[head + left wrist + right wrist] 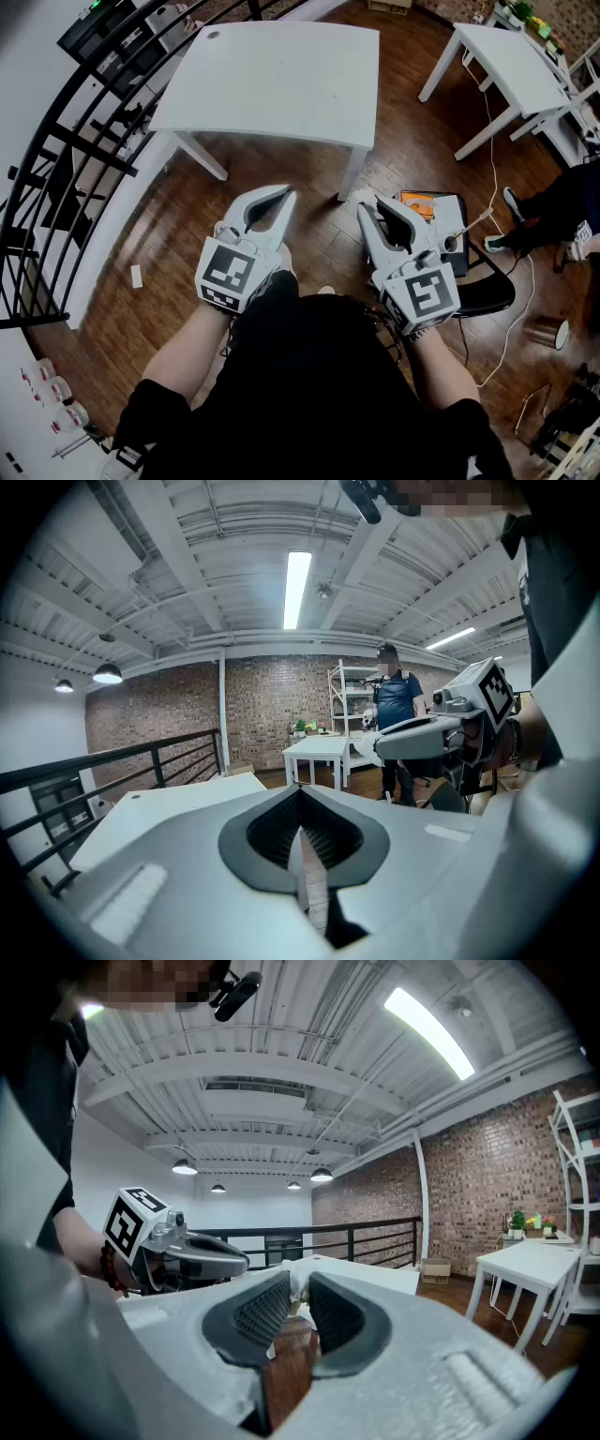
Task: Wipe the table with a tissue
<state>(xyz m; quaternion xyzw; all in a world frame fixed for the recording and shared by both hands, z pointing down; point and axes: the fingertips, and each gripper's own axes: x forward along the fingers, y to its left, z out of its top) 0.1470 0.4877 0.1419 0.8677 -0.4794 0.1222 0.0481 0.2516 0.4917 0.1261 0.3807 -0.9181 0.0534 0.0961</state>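
Observation:
The white table (281, 75) stands ahead of me on the wooden floor, and both grippers are held close to my body, short of its near edge. My right gripper (368, 207) is shut on a small white tissue (360, 197), which shows as a crumpled white bit (299, 1276) pinched between the tips of the dark pads. My left gripper (283, 196) is shut with nothing in it, and its pads (281, 841) meet in a thin line. The tabletop (169, 803) lies beyond the left jaws.
A second white table (525, 66) stands at the far right. A black chair with an orange item (427, 202) sits just right of my right gripper. A black railing (56, 159) runs along the left. Another person (396, 705) stands at the back, and cables trail on the floor.

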